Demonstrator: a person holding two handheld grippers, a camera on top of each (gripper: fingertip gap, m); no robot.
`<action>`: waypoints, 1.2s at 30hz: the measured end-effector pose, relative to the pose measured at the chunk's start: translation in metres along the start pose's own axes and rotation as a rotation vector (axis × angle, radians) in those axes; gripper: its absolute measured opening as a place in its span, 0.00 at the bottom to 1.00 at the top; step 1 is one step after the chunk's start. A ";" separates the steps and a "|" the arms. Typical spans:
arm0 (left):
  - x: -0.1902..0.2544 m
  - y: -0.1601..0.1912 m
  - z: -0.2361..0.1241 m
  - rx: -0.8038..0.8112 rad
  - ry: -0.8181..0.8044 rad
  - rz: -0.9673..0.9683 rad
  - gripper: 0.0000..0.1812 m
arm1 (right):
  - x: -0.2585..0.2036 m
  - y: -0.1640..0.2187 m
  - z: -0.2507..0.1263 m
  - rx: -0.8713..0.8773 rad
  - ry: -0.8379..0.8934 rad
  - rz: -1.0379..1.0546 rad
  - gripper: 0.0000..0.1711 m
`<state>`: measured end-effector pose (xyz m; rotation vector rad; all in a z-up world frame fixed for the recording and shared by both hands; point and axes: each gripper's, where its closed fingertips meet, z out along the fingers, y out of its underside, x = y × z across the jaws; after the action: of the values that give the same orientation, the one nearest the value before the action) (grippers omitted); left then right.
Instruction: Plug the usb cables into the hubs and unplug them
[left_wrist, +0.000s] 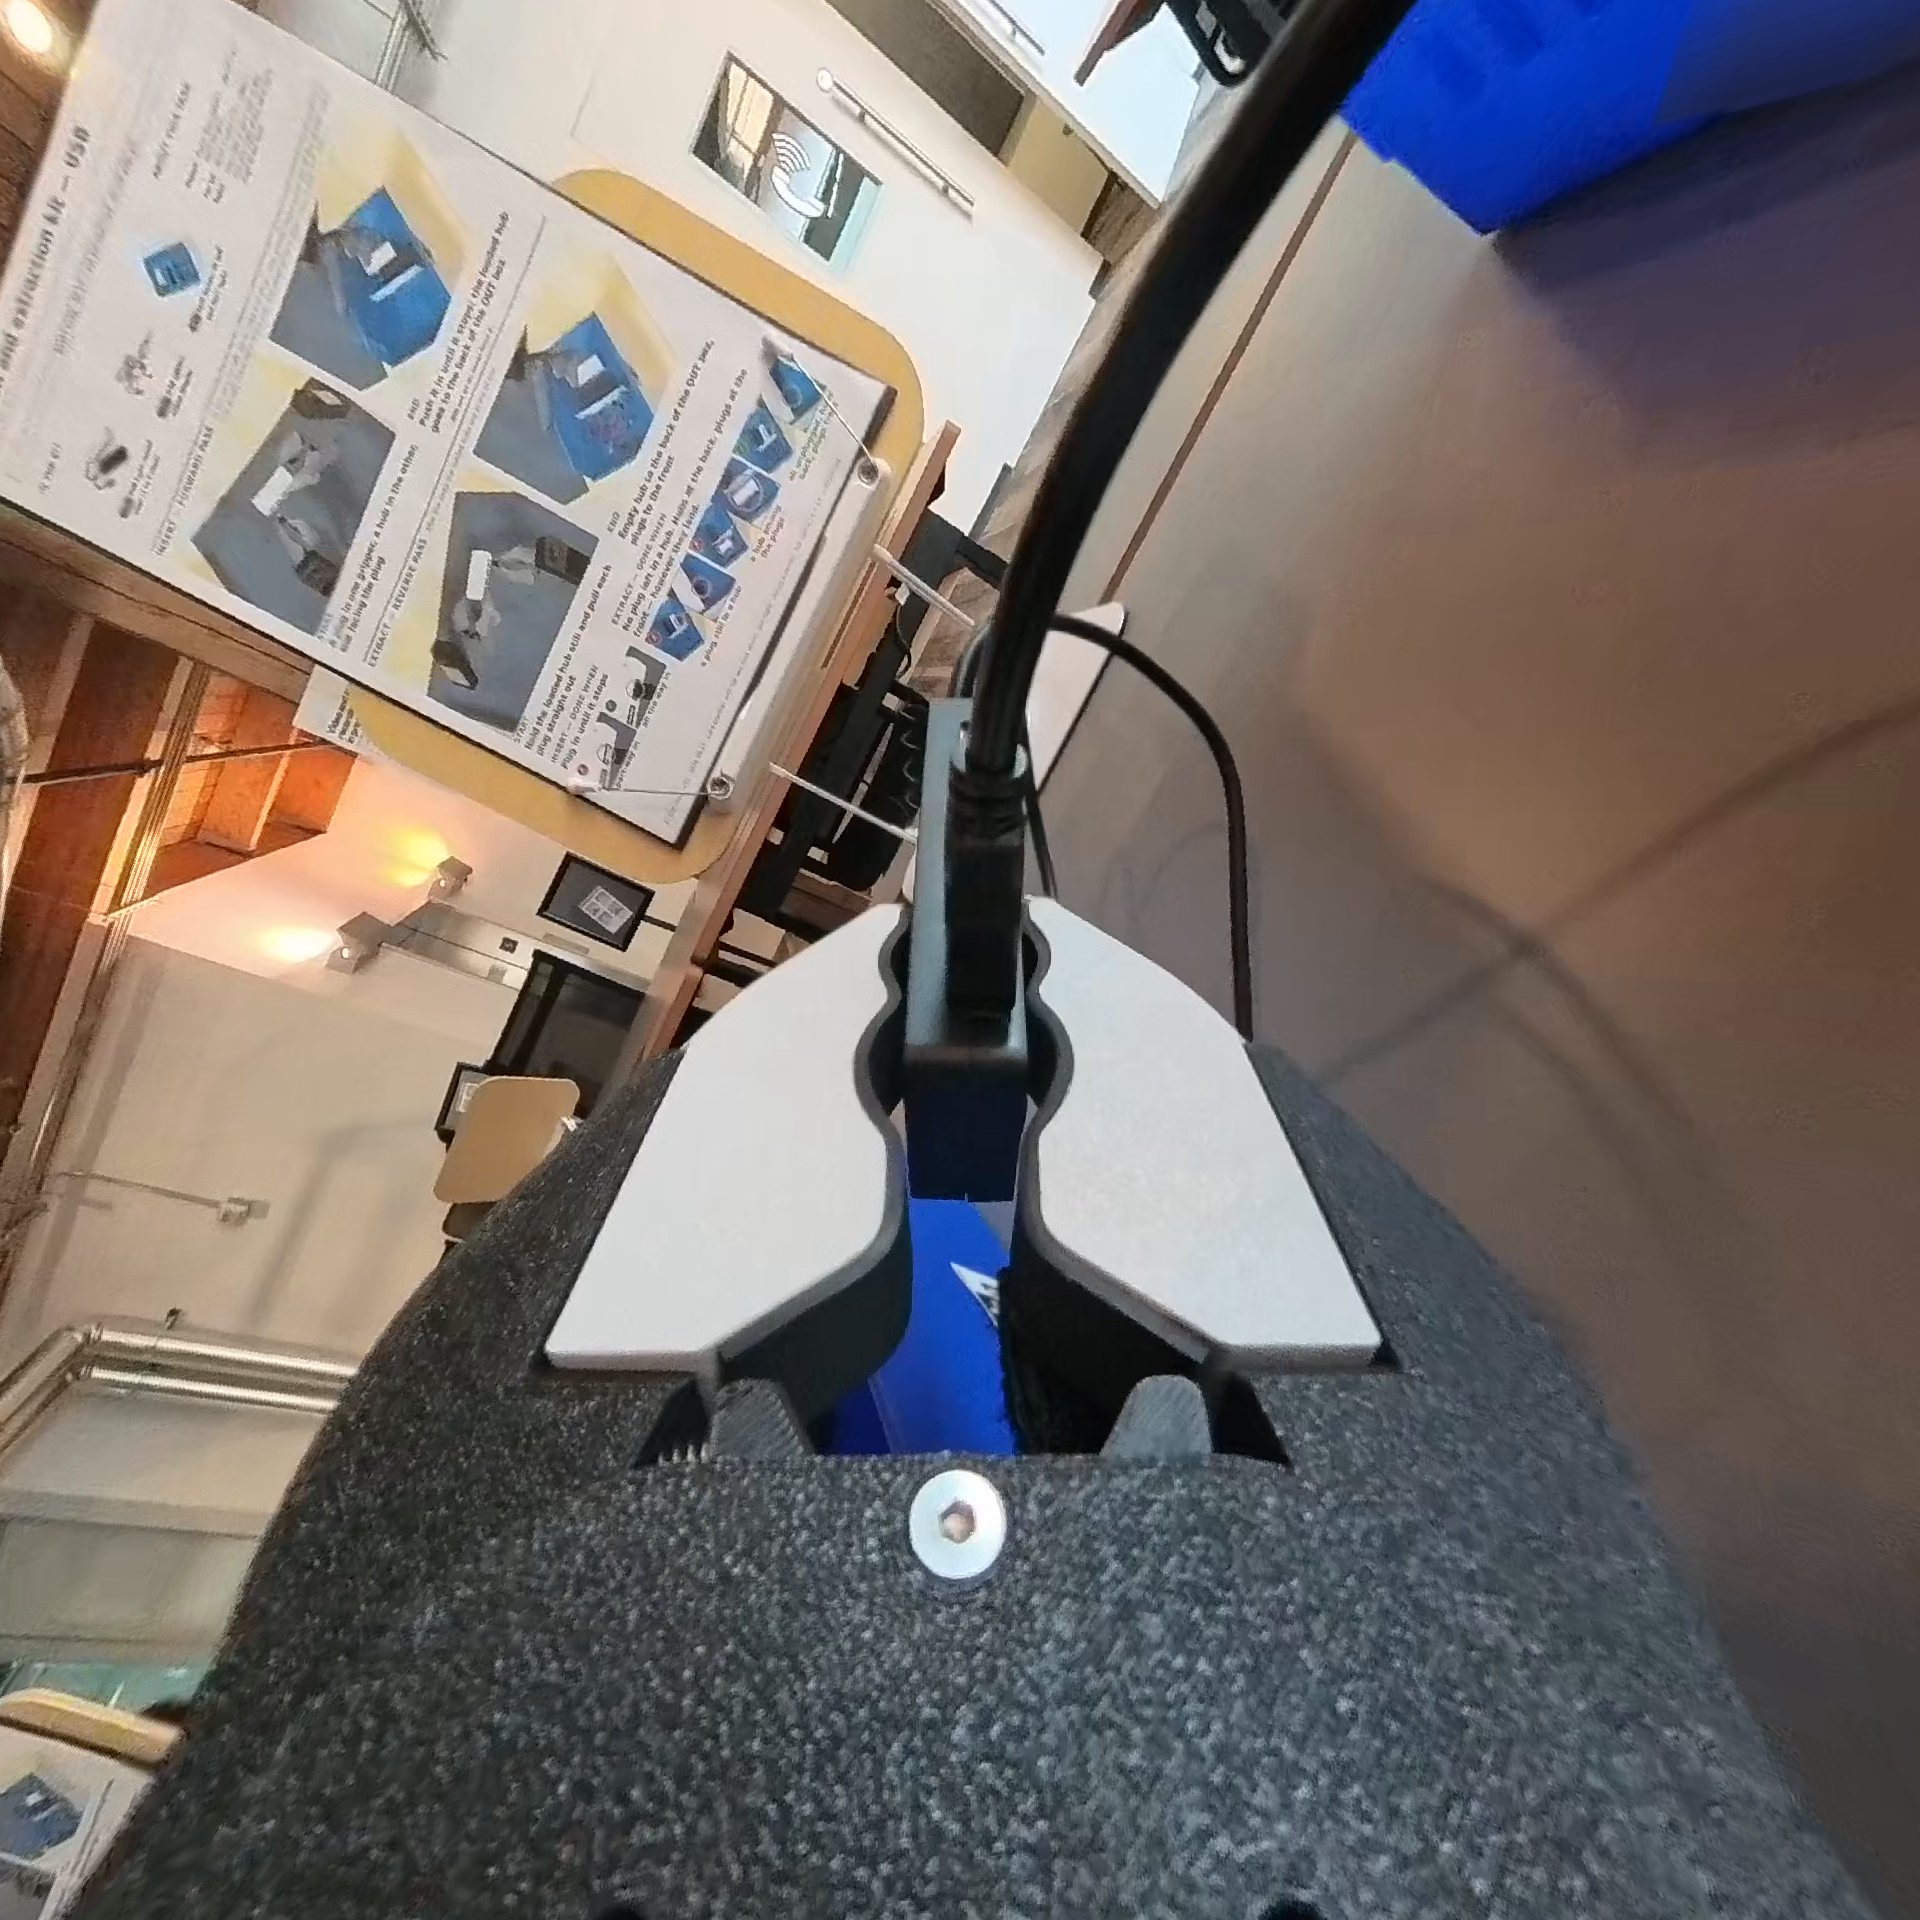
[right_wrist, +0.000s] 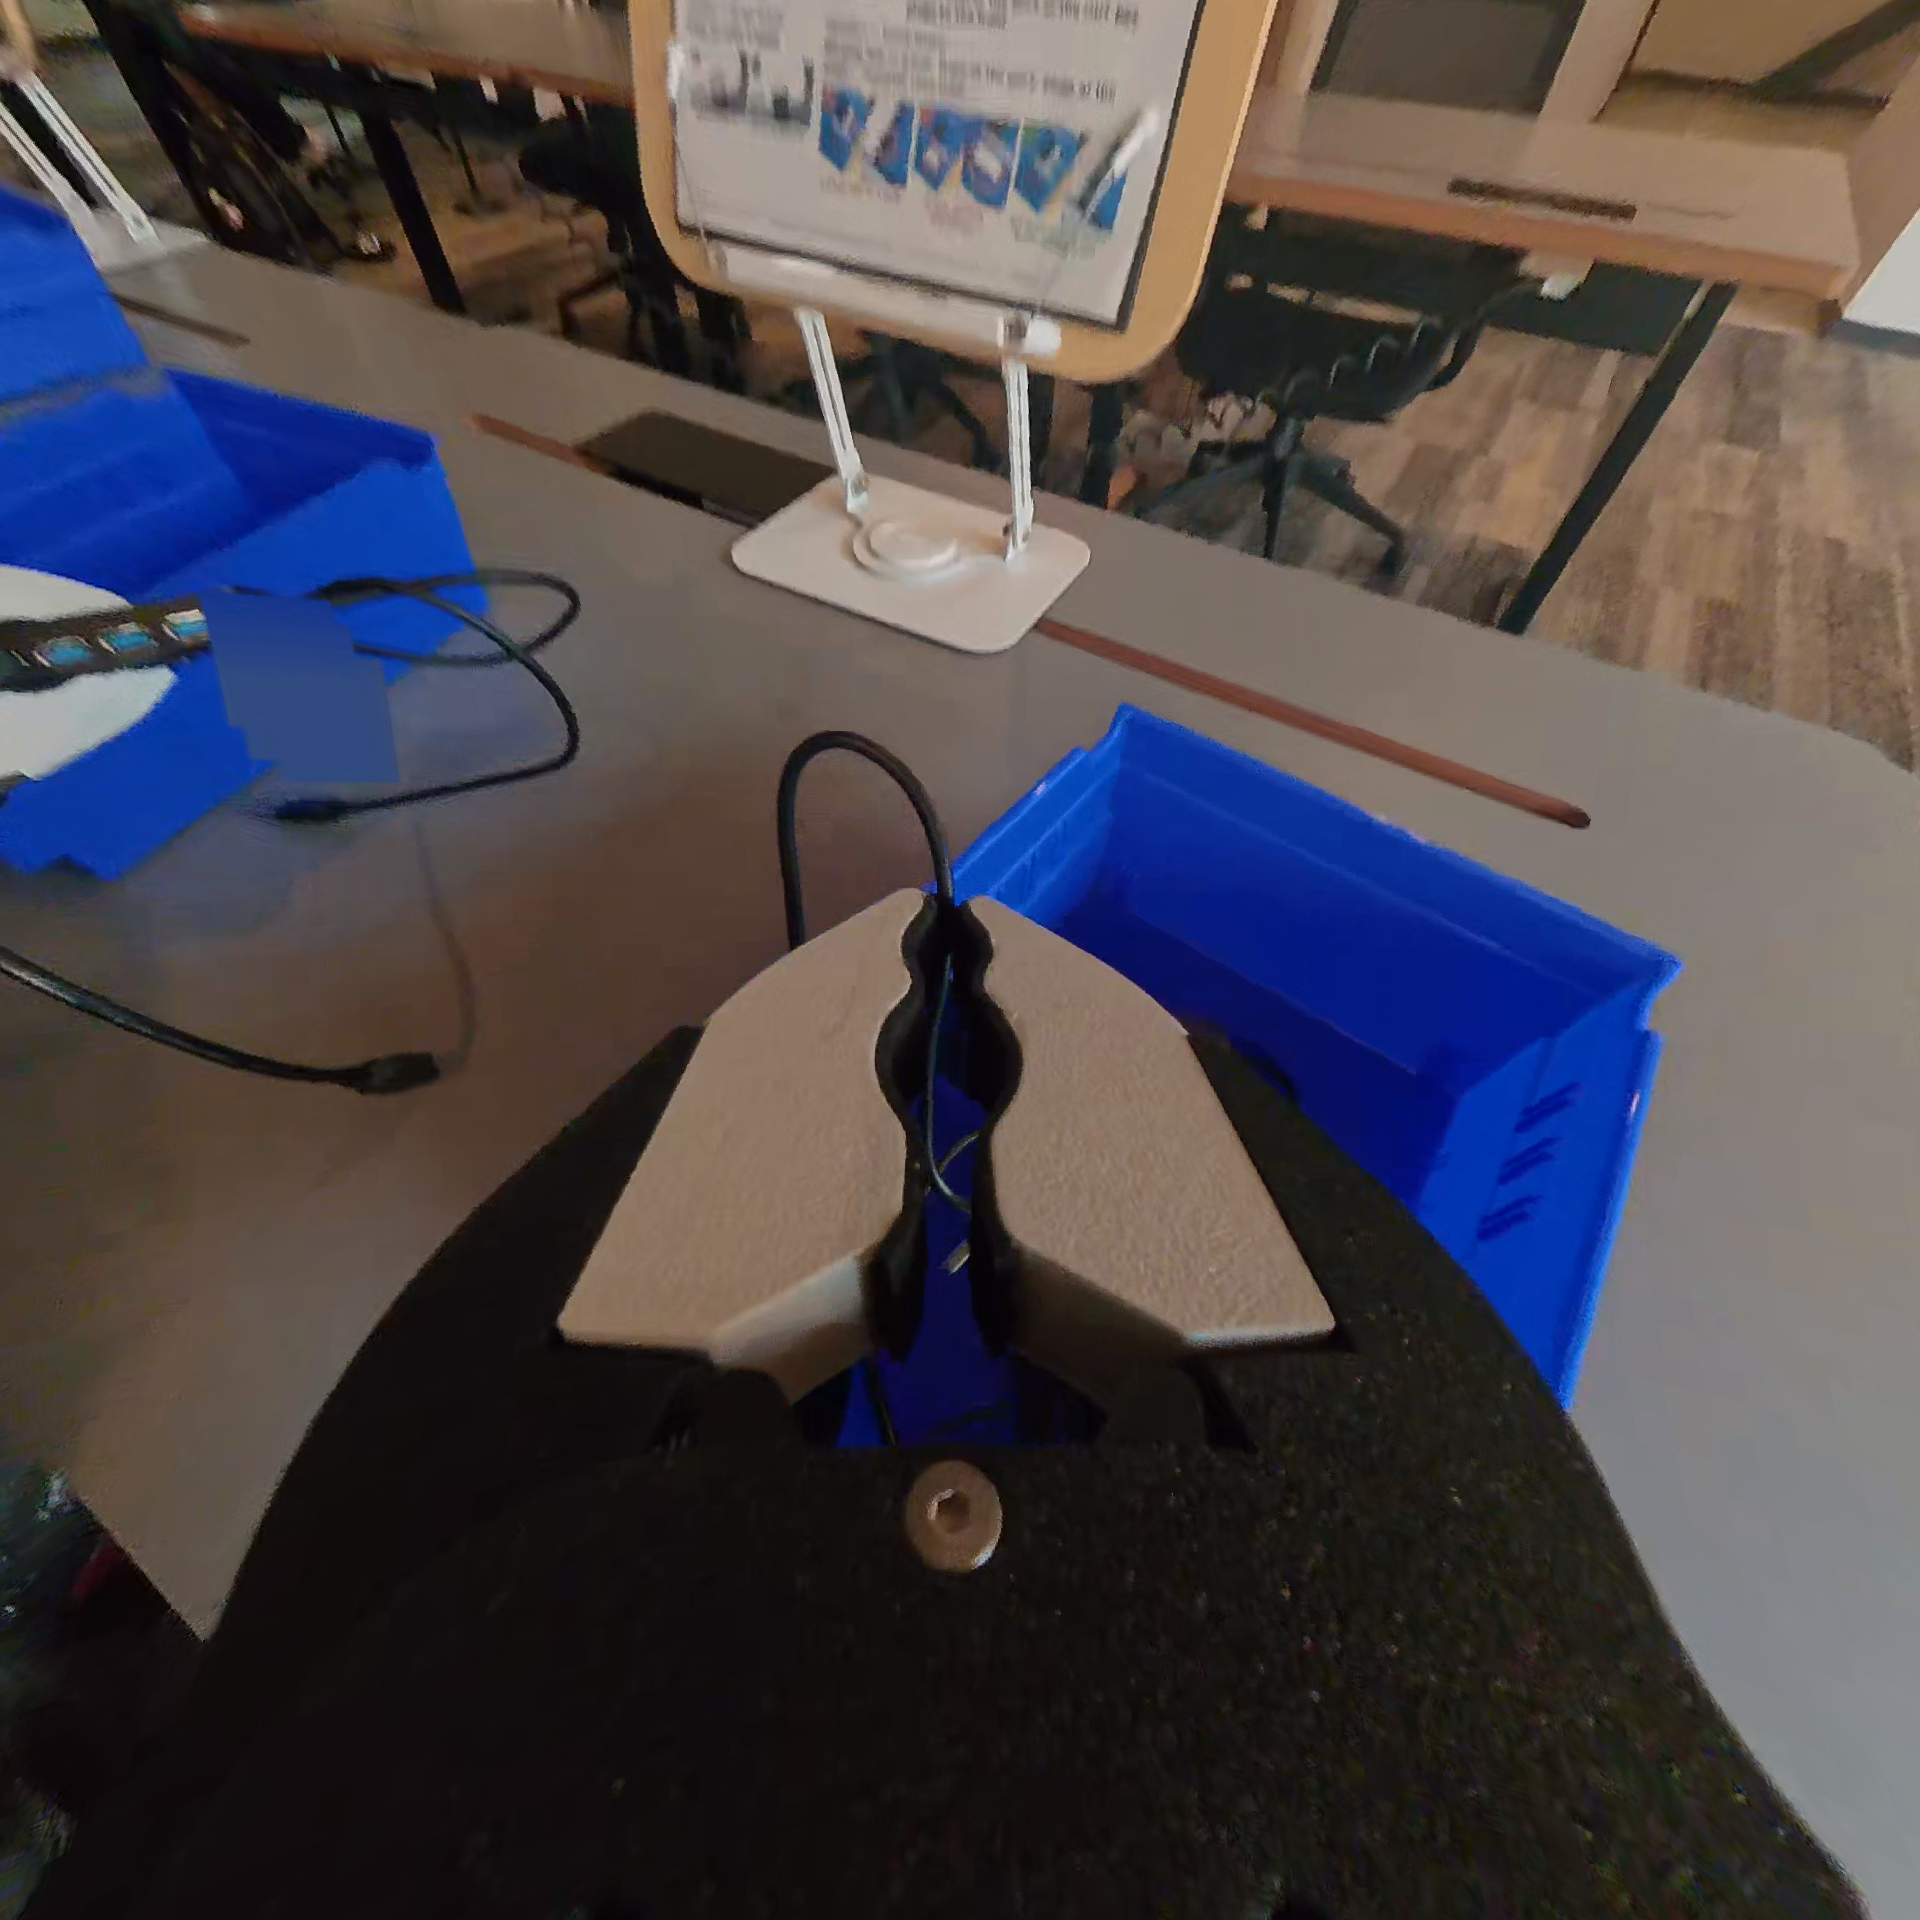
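**Both claws pinched shut: hub in the left, thin cable in the right**

While the left gripper (left_wrist: 961, 1023) is clamped on the black USB hub (left_wrist: 940, 935), you can see a black plug (left_wrist: 987, 862) sitting in the hub with its thick black cable (left_wrist: 1091, 416) arcing up and away to the top of the left wrist view. The whole view is rolled over sideways, so the grey table (left_wrist: 1507, 727) runs up the right side and the instruction sheet (left_wrist: 416, 416) on its stand leans across the upper left. A bit of blue bin (left_wrist: 1662, 94) shows at the top right corner.

Over on the right, the right gripper (right_wrist: 951, 997) has its fingers nearly touching, pinching a thin black cable (right_wrist: 831, 758) that loops up out of the tips and drops back down beside them. Just past it on the right sits an open blue bin (right_wrist: 1351, 935). Further left on the table, loose black cables (right_wrist: 499, 707) lie curled, with one plug end (right_wrist: 395, 1070) resting flat. At the far left edge the other gripper shows holding the hub, ports in a row, in front of another blue bin (right_wrist: 260, 488). The sheet's white stand base (right_wrist: 914, 561) is at the table's far edge.
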<state>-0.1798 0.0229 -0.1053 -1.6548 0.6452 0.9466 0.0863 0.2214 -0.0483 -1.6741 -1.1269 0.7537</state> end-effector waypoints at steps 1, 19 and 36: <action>0.000 -0.001 -0.001 0.004 0.002 -0.005 0.09 | -0.001 -0.007 -0.004 0.027 -0.007 0.003 0.00; -0.018 -0.007 -0.016 0.066 -0.003 -0.080 0.09 | -0.069 -0.195 -0.046 0.424 -0.201 -0.085 0.00; -0.019 0.010 -0.014 0.053 0.025 -0.102 0.09 | -0.158 -0.148 0.054 0.210 -0.447 -0.221 0.00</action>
<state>-0.1945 0.0055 -0.0925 -1.6392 0.5922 0.8300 -0.0709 0.1136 0.0680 -1.2109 -1.4555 1.0933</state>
